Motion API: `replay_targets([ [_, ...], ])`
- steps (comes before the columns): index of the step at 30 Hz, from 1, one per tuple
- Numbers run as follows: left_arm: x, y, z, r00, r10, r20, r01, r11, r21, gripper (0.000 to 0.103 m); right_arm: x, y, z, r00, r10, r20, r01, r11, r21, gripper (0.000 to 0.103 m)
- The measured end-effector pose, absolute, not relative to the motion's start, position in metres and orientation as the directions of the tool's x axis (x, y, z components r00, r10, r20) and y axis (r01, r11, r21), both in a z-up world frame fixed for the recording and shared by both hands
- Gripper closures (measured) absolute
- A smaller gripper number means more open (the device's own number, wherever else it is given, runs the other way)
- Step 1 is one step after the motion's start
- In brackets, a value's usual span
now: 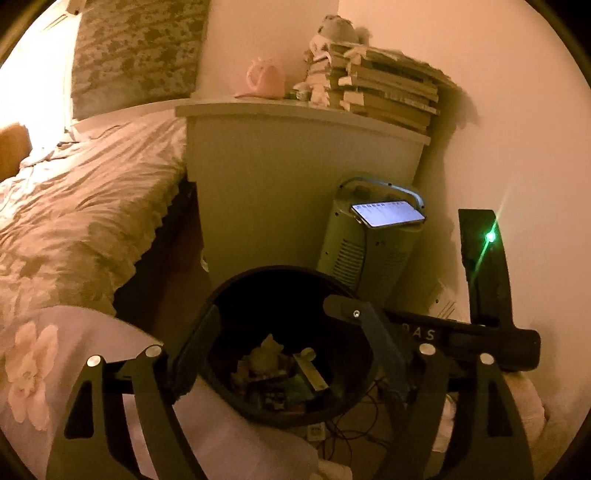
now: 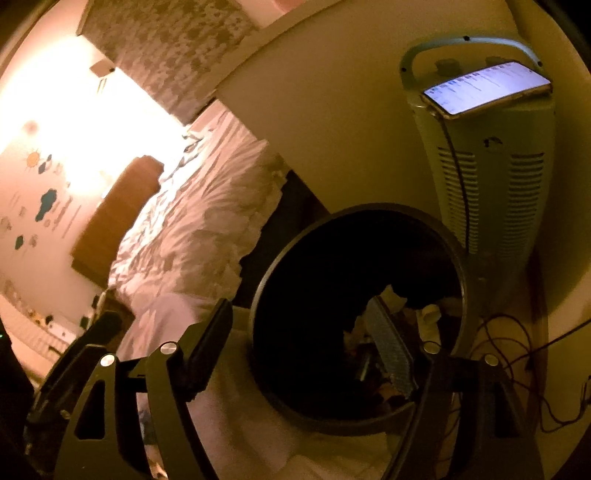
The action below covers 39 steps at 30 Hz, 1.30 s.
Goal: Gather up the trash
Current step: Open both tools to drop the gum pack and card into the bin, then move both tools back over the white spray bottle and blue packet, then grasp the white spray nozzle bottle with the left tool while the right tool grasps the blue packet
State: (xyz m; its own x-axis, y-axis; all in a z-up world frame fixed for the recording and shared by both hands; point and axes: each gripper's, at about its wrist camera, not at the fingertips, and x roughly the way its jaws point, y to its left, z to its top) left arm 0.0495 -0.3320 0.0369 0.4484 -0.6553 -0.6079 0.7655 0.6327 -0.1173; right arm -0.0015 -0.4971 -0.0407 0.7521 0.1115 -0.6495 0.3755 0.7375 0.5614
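While both tongs hang over the bin, the scene reads like this from left to right. At the far left lies the bed [image 1: 85,192] with a crumpled flowered cover, and a patterned headboard [image 1: 136,51] stands behind it. Next to the bed is a pale cabinet [image 1: 288,166]; on its top stand a pink teapot [image 1: 264,79] and, more to the right, a pile of books [image 1: 388,88] with a soft toy [image 1: 338,29] on top. Near the cabinet, on the floor, stands the round black bin [image 1: 288,354], with trash [image 1: 280,376] at its bottom: wrappers and small packets. The left tongs [image 1: 291,339] are apart, one finger at each side of the bin opening, and nothing is between them. In the right wrist view the right tongs [image 2: 306,339] are also apart and empty, with the ribbed right finger [image 2: 391,350] over the inside of the bin [image 2: 465,295]. Just right of the bin stands a grey heater [image 1: 369,240] with a carry handle, and a lit phone [image 1: 388,213] lies on top of it. Thin cables [image 2: 517,339] lie on the floor near the heater [image 2: 491,177].
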Motion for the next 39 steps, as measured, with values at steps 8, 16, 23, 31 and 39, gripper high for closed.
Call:
replay_targets([
  [8,0.040,-0.276,0.044,0.508,-0.622,-0.595,0.713,0.692,-0.114,0.024,0.002,-0.461,-0.025,0.751,0.160,-0.640,0.305,0.776,0.552,0.028],
  [16,0.049,-0.164,0.019,0.587,-0.505,-0.632,0.561,0.817,-0.132,0.023,0.014,-0.390,-0.013,0.718,0.264,-0.645,0.151,0.845,0.513,0.028],
  [23,0.062,-0.083,-0.030,0.563,-0.384,-0.732,0.431,0.892,-0.136,0.024,0.029,-0.308,-0.023,0.616,0.378,-0.691,-0.020,0.885,0.466,0.028],
  [31,0.062,-0.073,-0.057,0.515,-0.368,-0.774,0.445,0.887,-0.126,0.038,0.044,-0.236,-0.041,0.504,0.441,-0.743,-0.134,0.889,0.437,0.037],
  [39,0.070,-0.070,-0.065,0.497,-0.385,-0.777,0.435,0.886,-0.160,0.047,0.065,-0.205,-0.055,0.452,0.445,-0.773,-0.161,0.893,0.419,0.060],
])
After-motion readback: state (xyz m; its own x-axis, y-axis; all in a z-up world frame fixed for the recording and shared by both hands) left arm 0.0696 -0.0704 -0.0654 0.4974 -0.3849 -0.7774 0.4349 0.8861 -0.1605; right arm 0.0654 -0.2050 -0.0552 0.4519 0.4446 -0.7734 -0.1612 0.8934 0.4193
